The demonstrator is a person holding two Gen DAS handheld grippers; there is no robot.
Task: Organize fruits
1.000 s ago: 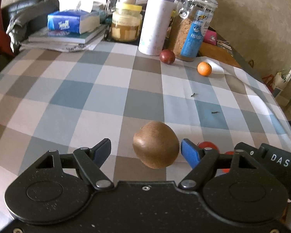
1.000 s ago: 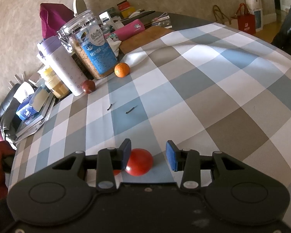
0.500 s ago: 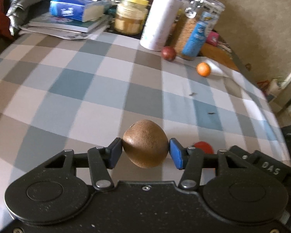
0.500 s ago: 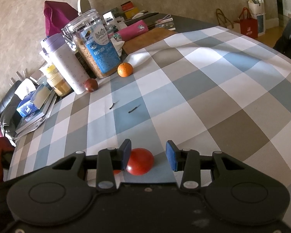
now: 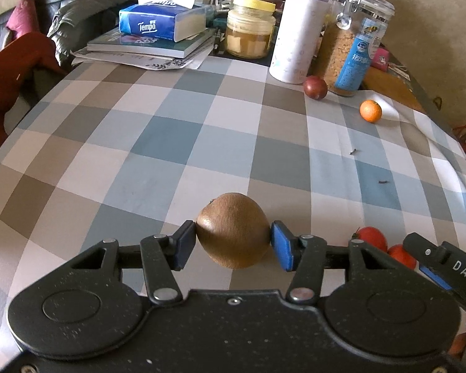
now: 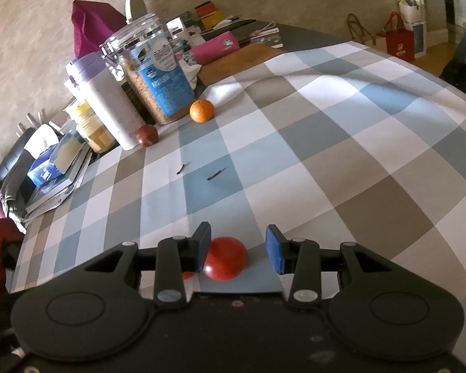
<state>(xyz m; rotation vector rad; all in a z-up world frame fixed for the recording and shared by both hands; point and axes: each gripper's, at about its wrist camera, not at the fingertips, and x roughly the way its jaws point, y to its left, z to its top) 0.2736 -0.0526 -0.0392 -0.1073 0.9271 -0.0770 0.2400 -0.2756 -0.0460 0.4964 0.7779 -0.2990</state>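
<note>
A brown kiwi (image 5: 233, 230) sits clamped between the blue pads of my left gripper (image 5: 233, 245), which is shut on it just above the checked tablecloth (image 5: 171, 143). My right gripper (image 6: 237, 250) stands open over a red tomato (image 6: 226, 258). The tomato lies against the left pad, with a gap to the right pad. A second tomato (image 6: 188, 275) peeks out behind the left finger. Both tomatoes (image 5: 371, 237) also show in the left wrist view. An orange (image 5: 370, 111) and a dark red fruit (image 5: 315, 87) lie far back by the jars.
Along the table's far edge stand a white and purple bottle (image 5: 298, 31), a clear cereal jar (image 5: 351, 43), a yellow-lidded jar (image 5: 251, 31) and a tissue pack on books (image 5: 158, 28). Two small dark stems (image 6: 216, 174) lie mid-table. A sofa with clothes (image 5: 21, 62) is at the left.
My left gripper's jaws closed from wide open onto the kiwi and tilted slightly, bringing more of the far table into view. The right gripper and tomato stayed put.
</note>
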